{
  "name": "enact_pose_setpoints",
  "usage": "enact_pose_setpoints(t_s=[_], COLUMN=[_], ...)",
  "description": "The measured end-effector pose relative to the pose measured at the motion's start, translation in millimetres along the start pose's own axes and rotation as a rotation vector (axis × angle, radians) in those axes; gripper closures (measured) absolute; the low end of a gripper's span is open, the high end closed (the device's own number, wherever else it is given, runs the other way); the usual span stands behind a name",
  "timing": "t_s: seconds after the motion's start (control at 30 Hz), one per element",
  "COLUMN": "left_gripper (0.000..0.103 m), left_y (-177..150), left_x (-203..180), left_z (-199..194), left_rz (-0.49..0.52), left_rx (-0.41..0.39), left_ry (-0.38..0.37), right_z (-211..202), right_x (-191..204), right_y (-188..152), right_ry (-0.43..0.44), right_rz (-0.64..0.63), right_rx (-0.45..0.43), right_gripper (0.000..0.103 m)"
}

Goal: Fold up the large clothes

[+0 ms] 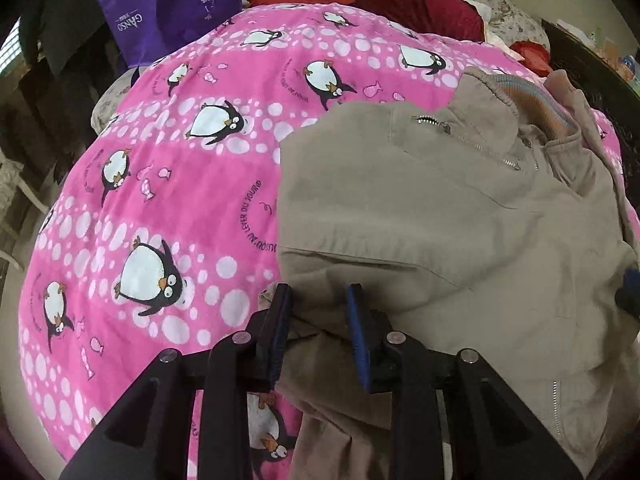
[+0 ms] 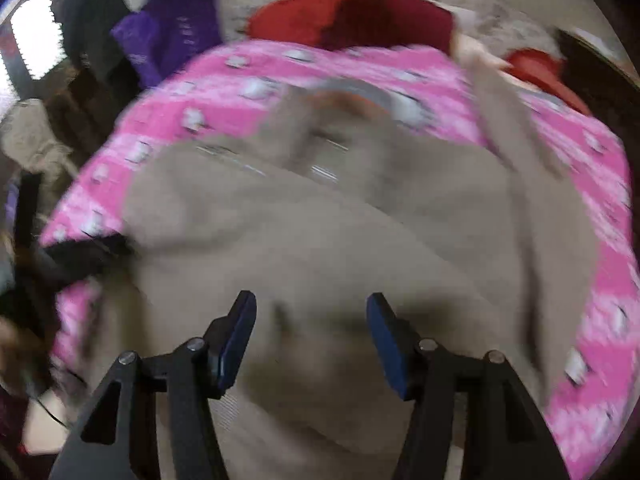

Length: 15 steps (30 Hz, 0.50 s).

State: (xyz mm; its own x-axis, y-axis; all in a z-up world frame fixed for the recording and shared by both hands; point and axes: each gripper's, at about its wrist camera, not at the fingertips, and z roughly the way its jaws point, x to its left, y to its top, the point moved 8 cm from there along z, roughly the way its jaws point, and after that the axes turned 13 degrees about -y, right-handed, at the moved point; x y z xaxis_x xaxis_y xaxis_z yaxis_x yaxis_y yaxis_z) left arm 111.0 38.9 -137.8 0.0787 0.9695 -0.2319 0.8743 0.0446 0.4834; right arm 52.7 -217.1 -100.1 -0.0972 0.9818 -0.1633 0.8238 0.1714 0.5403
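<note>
A tan zip jacket [image 1: 420, 208] lies on a pink penguin-print bedcover [image 1: 168, 184]. Its striped collar is at the far right and one side is folded over the body. My left gripper [image 1: 318, 300] stands at the jacket's near left edge; its jaws are apart with a fold of tan cloth bunched between them. In the blurred right wrist view the jacket [image 2: 320, 240] fills the middle of the bedcover [image 2: 592, 240]. My right gripper [image 2: 312, 308] is open just above the jacket's near part and holds nothing.
A purple bag [image 1: 172, 4] stands at the far left of the bed. Red cushions [image 1: 400, 0] lie along the far edge. Dark clothes hang at the left [image 1: 60, 40]. The left gripper's dark body shows at the left edge of the right wrist view [image 2: 60, 264].
</note>
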Motion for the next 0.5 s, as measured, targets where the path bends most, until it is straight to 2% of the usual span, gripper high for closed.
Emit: enact_pose_setpoints(t_s=[0.1, 0.13, 0.2, 0.27, 0.3, 0.4, 0.5], left_gripper=[0.087, 0.087, 0.087, 0.087, 0.087, 0.087, 0.085], left_y=[3.2, 5.2, 13.2, 21.6, 26.4, 35.2, 35.4], left_x=[-9.3, -12.6, -24.6, -33.0, -37.4, -49.1, -56.6], left_z=[-4.1, -8.5, -24.1, -41.6, -50.1, -62.1, -57.0], left_rz=[-0.005, -0.003, 0.014, 0.027, 0.032, 0.033, 0.015], left_rx=[-0.001, -0.005, -0.037, -0.081, -0.102, -0.124, -0.103], left_ry=[0.01, 0.01, -0.006, -0.012, -0.022, -0.055, -0.086], right_z=[29.1, 39.8, 39.9, 20.8, 7.1, -9.5, -1.7], right_x=[-44.3, -52.8, -56.6, -57.6, -62.4, -89.3, -120.9], right_y=[-27.5, -32.5, -32.7, -19.5, -6.3, 30.8, 68.8], right_ry=[-0.084, -0.087, -0.031, 0.05, 0.078, 0.006, -0.097], right_rz=[0.061, 0.092, 0.145, 0.173, 0.187, 0.216, 0.257], right_rx=[0.077, 0.089, 0.098, 0.052, 0.0, -0.097, -0.158], right_gripper=[0.046, 0.053, 0.053, 0.053, 0.05, 0.038, 0.028])
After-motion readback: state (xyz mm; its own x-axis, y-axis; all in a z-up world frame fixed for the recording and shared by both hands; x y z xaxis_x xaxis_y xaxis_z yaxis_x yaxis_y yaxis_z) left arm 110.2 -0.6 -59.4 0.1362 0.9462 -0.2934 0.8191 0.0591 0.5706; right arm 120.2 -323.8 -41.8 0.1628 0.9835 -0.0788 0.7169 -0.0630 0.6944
